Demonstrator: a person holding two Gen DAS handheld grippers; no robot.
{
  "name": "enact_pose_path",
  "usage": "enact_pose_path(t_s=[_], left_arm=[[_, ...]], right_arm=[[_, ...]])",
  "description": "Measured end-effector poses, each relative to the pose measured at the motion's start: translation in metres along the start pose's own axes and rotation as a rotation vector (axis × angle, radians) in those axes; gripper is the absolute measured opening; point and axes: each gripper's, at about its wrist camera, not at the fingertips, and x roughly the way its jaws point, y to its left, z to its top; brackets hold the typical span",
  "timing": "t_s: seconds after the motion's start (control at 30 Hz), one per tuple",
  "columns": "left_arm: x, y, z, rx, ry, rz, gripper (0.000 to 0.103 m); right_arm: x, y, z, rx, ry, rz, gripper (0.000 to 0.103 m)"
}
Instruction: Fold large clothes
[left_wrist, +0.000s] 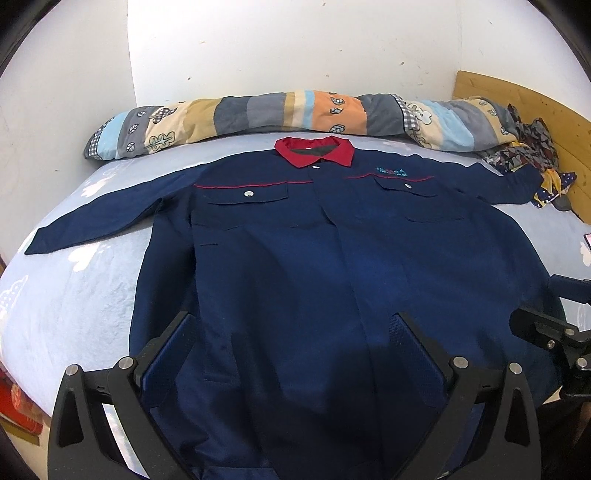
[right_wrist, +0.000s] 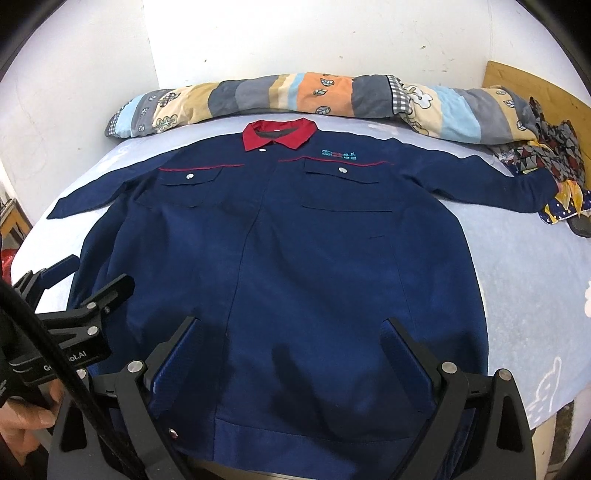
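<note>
- Folding has not begun, as we judge it: the large navy work jacket with a red collar (left_wrist: 295, 240) lies face up and flat on the pale blue bedsheet (left_wrist: 74, 295), both sleeves spread out to the sides and the collar pointing toward the wall.
- We hold the left gripper (left_wrist: 295, 332) above the lower front of the jacket, its fingers spread wide with nothing between them; we see no cloth caught.
- We hold the right gripper (right_wrist: 291, 336) the same way over the hem area, jaws wide apart and empty.
- The left sleeve of the jacket (left_wrist: 99, 214) runs out toward the bed's edge; the right sleeve (right_wrist: 498, 181) ends just beside a heap of patterned fabric (right_wrist: 554, 162).
- A long striped and leaf-printed rolled quilt (left_wrist: 295, 114) lies along the wall behind the collar, near it but seemingly apart.
- The next move, we think, calls for each gripper to travel out to a sleeve or a side edge, come down onto the cloth and close on a single layer, so that the sleeves can be brought across the chest.
- We should watch that the right cuff does not drag the patterned heap along with it.
</note>
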Motion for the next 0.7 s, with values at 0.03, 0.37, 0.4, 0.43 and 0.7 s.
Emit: enact_pose_path(t_s=[0.03,0.37,0.4,0.43,0.7], left_arm=[[-0.0003,-0.0005,0.0003,0.000,0.000,0.001,0.103],[-0.0038,0.0021,0.0013,0.002,-0.005,-0.001,0.103],[-0.0043,0.0022,0.0014,0.002,-0.005,-0.003,0.103],[-0.0045,0.0023,0.0015,0.003,-0.005,-0.003,0.103],[-0.0052,0.0022,0.0021,0.002,-0.006,-0.004,0.103]], right_arm=[[0.0003,-0.0002,0.0000,-0.001,0.001,0.000,0.098],[0.0016,-0.0016,-0.0026,-0.003,0.006,-0.002,0.098],[0.0013,-0.0022,-0.0031,-0.004,0.006,-0.003,0.098],[0.0010,-0.0025,-0.0028,-0.006,0.006,-0.003,0.098],[0.0004,-0.0023,-0.0041,-0.009,0.013,-0.007,0.098]])
